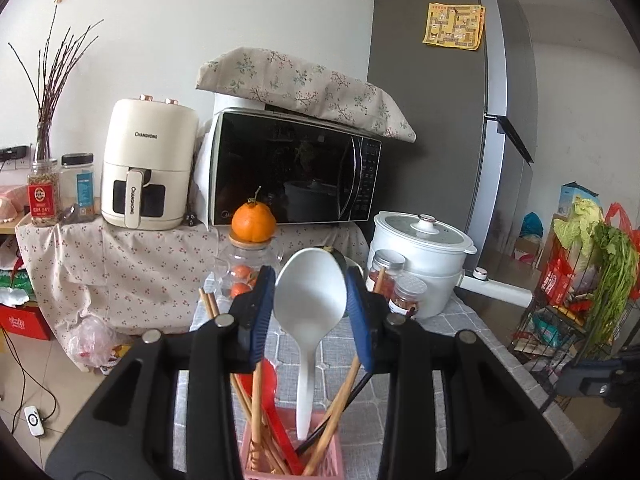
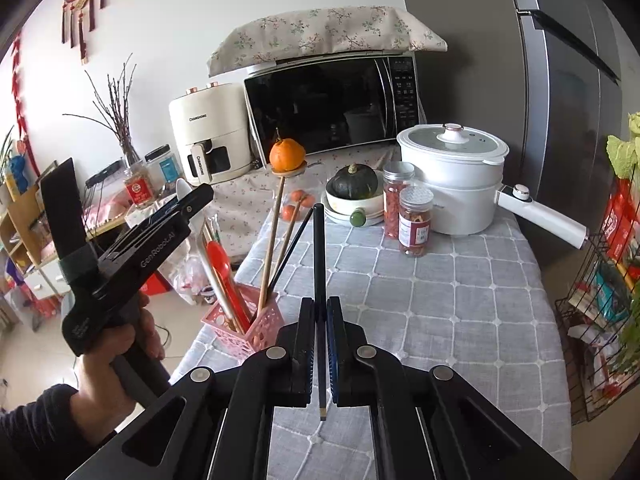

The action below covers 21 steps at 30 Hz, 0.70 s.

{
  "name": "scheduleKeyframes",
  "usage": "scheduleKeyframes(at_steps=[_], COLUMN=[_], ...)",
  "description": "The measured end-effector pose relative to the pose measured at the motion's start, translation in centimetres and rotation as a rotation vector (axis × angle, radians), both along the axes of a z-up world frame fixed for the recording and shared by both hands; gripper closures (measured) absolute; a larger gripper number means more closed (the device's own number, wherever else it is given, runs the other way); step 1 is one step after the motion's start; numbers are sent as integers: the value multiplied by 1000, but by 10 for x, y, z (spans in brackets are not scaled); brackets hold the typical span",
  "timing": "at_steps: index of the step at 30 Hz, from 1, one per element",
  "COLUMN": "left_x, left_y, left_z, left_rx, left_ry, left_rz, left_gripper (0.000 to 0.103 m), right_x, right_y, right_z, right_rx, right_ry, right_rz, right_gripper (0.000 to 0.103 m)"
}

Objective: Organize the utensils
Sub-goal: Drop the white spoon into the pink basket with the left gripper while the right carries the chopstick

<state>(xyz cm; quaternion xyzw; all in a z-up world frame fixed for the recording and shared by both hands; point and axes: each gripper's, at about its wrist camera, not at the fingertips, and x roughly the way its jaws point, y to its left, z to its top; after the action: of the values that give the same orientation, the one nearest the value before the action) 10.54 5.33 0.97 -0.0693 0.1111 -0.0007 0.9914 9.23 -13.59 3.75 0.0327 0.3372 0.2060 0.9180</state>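
Note:
A pink basket (image 1: 288,454) (image 2: 262,326) stands near the left edge of the grey checked tablecloth. It holds wooden chopsticks (image 2: 273,236), a red spoon (image 2: 224,276) and a black chopstick (image 2: 294,244). My left gripper (image 1: 310,280) (image 2: 188,200) is shut on the bowl of a white spoon (image 1: 310,300), with the spoon's handle reaching down into the basket. My right gripper (image 2: 320,304) is shut on another black chopstick (image 2: 319,248), which it holds above the table just right of the basket, pointing away from me. A hand (image 2: 108,352) holds the left gripper.
Behind the basket are a glass jar topped with an orange (image 2: 287,155), a bowl with a green squash (image 2: 355,182), two spice jars (image 2: 414,224) and a white pot (image 2: 454,176) with a long handle. A microwave (image 2: 332,108) and air fryer (image 2: 208,136) stand farther back. A wire rack (image 2: 600,300) is at the right.

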Motion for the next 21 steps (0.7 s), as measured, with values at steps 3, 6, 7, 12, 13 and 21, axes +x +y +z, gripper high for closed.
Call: scheduleKeyframes(at_steps=[3, 6, 7, 12, 13, 21], left_x=[7, 10, 11, 4, 2, -15], left_y=[-3, -5, -5, 0, 0, 5], left_z=[-7, -12, -13, -7, -4, 16], left_rx=[20, 23, 22, -22, -22, -53], left_ry=[11, 43, 59, 76, 67, 5], left_rz=[14, 20, 24, 7, 3, -24], left_gripper=[66, 66, 66, 66, 66, 66], right_x=[-2, -4, -4, -4, -4, -6], right_y=[-4, -7, -8, -10, -10, -5], right_z=[3, 6, 7, 8, 8, 10], right_rx=[15, 23, 26, 32, 33, 39], right_ry=[-3, -11, -12, -12, -13, -19], right_rz=[-1, -4, -5, -9, -9, -2], right_gripper=[97, 97, 97, 97, 97, 97])
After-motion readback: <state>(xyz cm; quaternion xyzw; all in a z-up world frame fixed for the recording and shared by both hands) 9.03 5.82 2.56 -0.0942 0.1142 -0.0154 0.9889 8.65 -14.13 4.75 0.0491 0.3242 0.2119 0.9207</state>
